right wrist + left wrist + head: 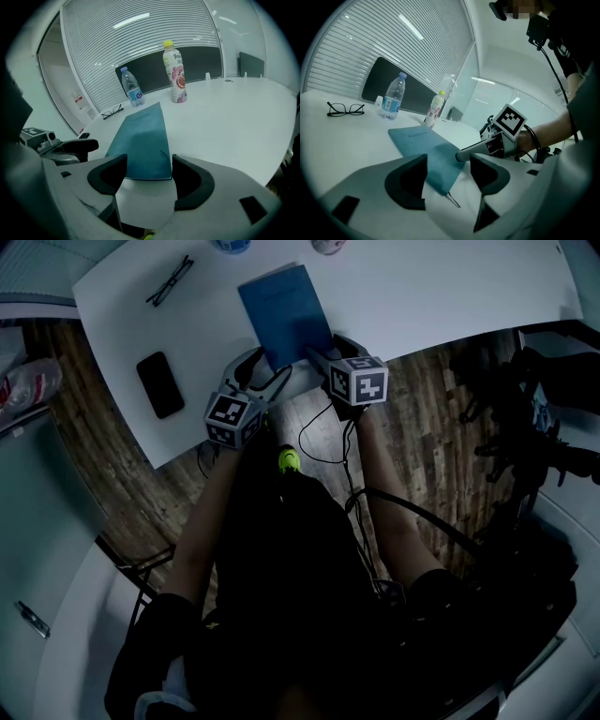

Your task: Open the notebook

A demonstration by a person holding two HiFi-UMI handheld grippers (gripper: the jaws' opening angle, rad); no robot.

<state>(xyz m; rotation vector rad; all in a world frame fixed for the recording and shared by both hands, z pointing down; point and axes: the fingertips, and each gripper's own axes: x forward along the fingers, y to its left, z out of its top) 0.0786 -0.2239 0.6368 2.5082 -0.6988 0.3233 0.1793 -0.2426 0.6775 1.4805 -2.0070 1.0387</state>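
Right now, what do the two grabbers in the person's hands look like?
The left gripper and right gripper have light grey shells with curved black pads. Each carries a white cube printed with black square markers, and thin black cables run back toward the person.

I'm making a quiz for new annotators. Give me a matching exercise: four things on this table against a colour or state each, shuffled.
1 notebook
2 phone
3 juice bottle
4 glasses

A yellow cap, upright
B thin dark frame, lying flat
C teal cover, closed
D black slab, lying flat

Pairs: 1-C, 2-D, 3-A, 4-B
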